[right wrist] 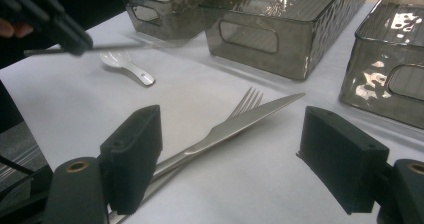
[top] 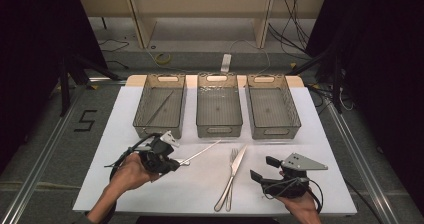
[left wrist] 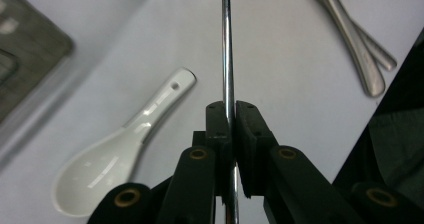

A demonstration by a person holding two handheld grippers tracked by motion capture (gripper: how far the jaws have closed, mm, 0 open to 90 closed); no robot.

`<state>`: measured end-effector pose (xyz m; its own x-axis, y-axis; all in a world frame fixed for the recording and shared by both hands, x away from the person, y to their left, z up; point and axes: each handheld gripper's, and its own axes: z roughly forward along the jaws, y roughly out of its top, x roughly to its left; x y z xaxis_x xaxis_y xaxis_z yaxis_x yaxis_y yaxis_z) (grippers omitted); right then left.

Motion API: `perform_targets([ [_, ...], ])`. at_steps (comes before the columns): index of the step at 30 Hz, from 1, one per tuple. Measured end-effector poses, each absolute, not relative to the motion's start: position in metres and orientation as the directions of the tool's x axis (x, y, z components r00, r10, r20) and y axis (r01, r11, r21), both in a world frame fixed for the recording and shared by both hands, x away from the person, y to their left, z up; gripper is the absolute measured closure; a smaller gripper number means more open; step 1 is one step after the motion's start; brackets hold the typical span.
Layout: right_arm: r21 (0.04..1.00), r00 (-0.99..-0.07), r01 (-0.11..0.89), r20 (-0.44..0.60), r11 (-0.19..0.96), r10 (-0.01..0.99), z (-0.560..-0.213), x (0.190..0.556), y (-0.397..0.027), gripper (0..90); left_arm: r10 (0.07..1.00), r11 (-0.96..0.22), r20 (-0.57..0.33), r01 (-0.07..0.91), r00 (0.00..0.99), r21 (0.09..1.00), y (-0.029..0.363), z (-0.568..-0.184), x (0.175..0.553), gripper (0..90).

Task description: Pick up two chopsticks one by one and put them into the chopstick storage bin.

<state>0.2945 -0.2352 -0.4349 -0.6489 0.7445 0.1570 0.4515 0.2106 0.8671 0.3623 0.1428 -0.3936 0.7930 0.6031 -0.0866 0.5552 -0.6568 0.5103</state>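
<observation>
The white tabletop (top: 150, 194) carries everything. Along its far edge, from eleven to one o'clock, stand three smoky see-through bins: the left bin (top: 141, 106) with one thin metal rod lying aslant inside, the middle bin (top: 219, 129) and the right bin (top: 295, 115).

At five o'clock a hand holds the right tongs (top: 263, 168), jaws spread wide with nothing between them, hanging just right of the cutlery. At seven o'clock the left tongs (top: 175, 164) are clamped tight on a slim metal chopstick (top: 202, 152), which sticks out towards one o'clock, lifted off the tabletop.

At six o'clock a knife (top: 236, 163) lies across a fork (top: 231, 159), touching it. A white ceramic spoon (left wrist: 125, 149) lies on the tabletop below the left tongs, bowl up.
</observation>
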Motion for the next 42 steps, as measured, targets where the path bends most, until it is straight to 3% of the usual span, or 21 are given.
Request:
perform_targets([
  [18,0.871,-0.643,0.451,0.165,0.195,0.748,-0.436,0.295,-0.237,25.3,0.765,-0.438,-0.064,0.591,0.641,0.677,0.188,-0.356,0.423,84.7],
  [42,0.872,-0.644,0.45,0.165,0.195,0.747,-0.435,0.294,-0.238,25.3,0.881,-0.301,-0.073,0.672,0.468,0.676,0.206,-0.37,0.503,84.6],
])
